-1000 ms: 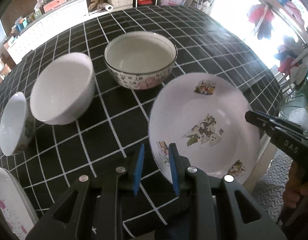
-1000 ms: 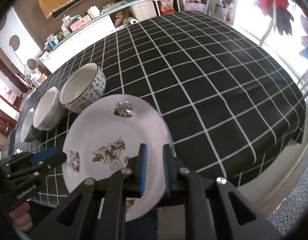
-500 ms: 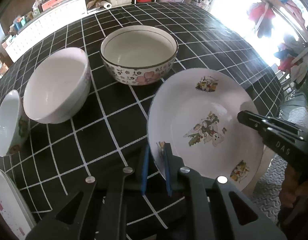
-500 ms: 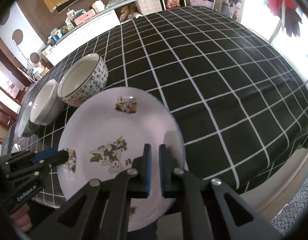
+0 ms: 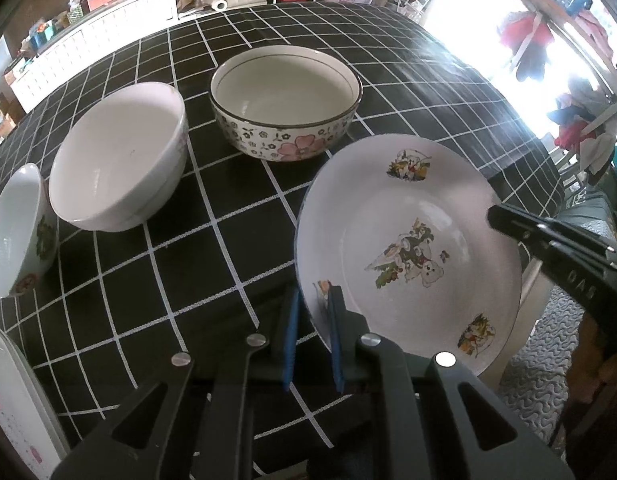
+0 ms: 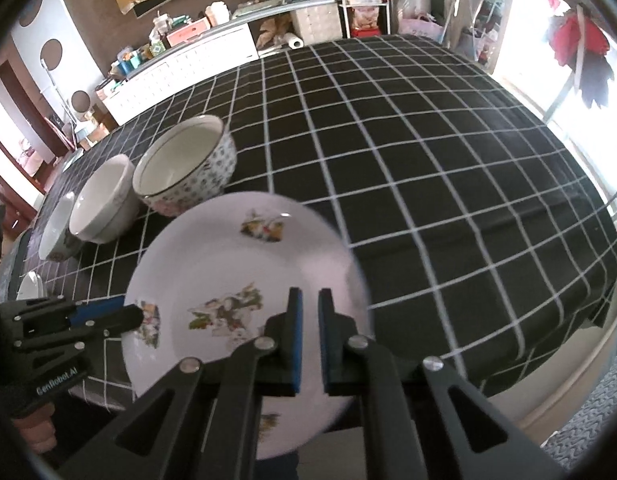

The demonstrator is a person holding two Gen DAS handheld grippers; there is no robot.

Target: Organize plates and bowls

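— At the near edge of a black grid-checked tablecloth (image 6: 408,152), what are both grippers on?
— A glossy white plate (image 5: 412,240) printed with cartoon bears. The left gripper (image 5: 313,312) has its blue pads narrowed onto the plate's left rim; the right gripper (image 6: 310,320) has its jaws nearly together at the opposite rim, which sits blurred between them.

— How does the plate sit?
— Tilted, its near part overhanging the table edge.

— What crowds it?
— Just behind, a round floral bowl (image 5: 286,104) with a dark rim line; left of that, a plain white bowl (image 5: 116,160) and a small decorated bowl (image 5: 16,232). To the right, cloth lies bare to the far edge
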